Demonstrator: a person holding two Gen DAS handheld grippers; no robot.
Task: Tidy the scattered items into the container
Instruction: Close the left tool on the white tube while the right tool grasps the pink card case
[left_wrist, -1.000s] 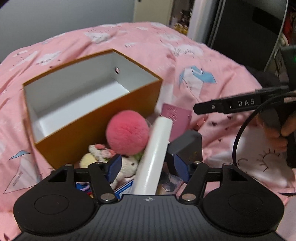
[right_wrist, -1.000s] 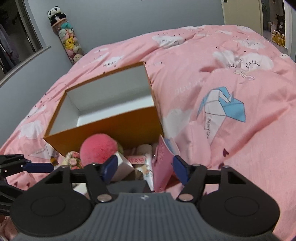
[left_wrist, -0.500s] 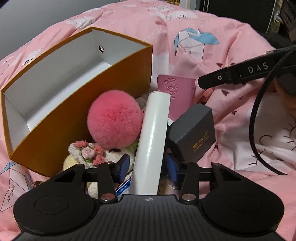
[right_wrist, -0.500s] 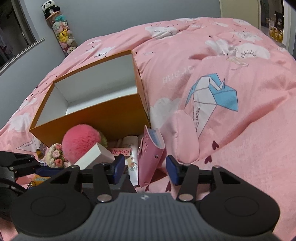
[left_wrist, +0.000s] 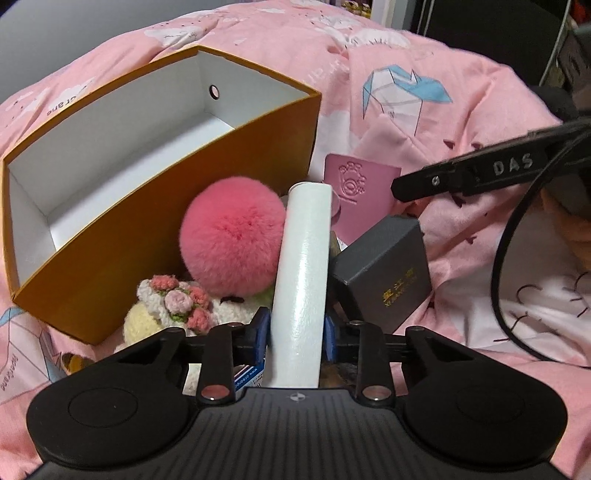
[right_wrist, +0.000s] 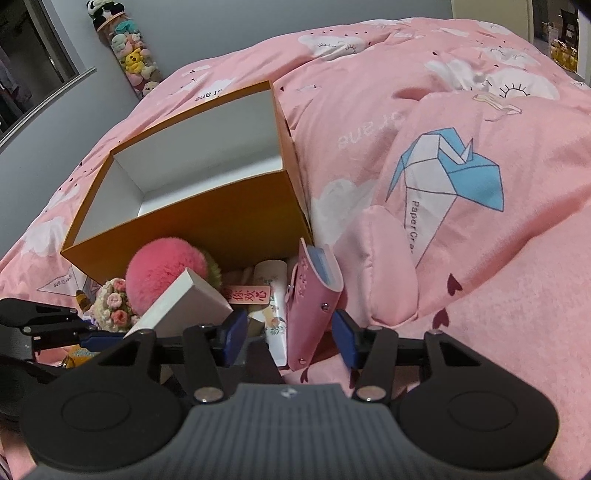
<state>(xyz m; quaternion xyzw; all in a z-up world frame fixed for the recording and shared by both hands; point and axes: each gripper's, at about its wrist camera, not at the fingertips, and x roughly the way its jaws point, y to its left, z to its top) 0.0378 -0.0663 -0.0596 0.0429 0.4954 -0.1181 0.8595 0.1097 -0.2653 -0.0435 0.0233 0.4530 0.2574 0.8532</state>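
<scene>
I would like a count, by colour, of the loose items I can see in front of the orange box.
Pink: 2 (pompom, card holder)
White: 2 (long box, tube)
Grey: 1 (small box)
Mixed colours: 1 (crochet bouquet)
Total: 6; others below are hidden.

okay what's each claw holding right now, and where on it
The left claw clamps the long white box across its near end. The right claw is open around the pink card holder, gripping nothing.

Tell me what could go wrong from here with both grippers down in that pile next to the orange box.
The left gripper clamps the long white box near one end, so it may pivot on lifting. It leans against the pink pompom, which could roll. The right gripper, open around the pink card holder, may also catch the floral tube.
</scene>
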